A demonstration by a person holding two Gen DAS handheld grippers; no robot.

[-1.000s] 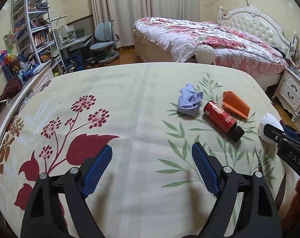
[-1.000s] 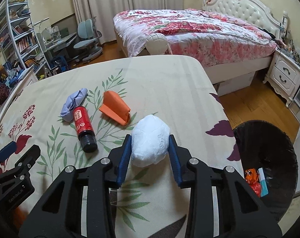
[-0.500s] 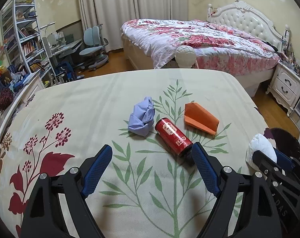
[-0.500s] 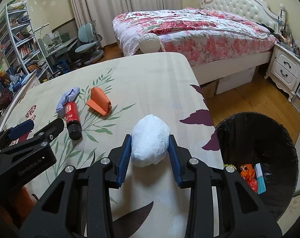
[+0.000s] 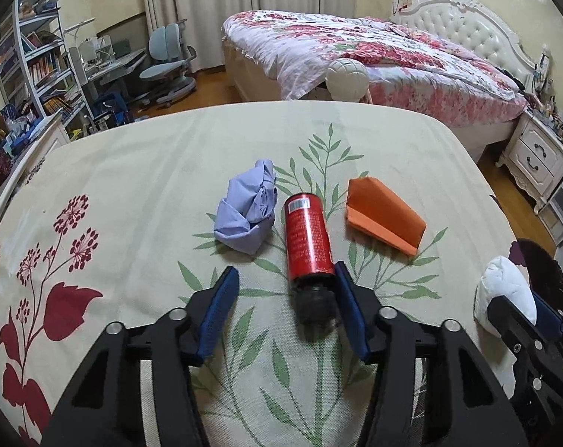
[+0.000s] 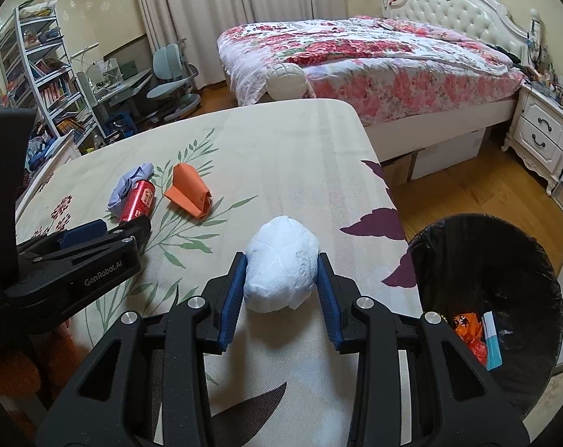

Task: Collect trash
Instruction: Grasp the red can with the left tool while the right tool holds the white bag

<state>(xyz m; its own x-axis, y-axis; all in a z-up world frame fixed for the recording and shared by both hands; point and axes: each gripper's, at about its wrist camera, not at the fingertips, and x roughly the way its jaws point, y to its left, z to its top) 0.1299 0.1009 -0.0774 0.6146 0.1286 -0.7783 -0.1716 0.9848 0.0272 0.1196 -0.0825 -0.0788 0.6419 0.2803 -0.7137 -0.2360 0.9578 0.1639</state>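
Red bottle [image 5: 308,238] cap-first between closing left tongs [image 5: 285,287], perhaps touching one pad; white wad [image 6: 281,268] gripped in right tongs [image 6: 280,273].

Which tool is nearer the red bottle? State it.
Left. The left tool has the red bottle cap between its fingers, its jaws just closing; the right tool, off to the side, grips the white paper wad.

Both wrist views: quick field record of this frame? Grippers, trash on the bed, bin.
left gripper: jaws just closing around the red bottle's cap end; one pad beside it, the other apart, no grip yet
right gripper: shut on white wad
on bed cover: red bottle lying down, purple wad, orange paper
bin: black-lined, on floor past the cover's edge, some trash inside
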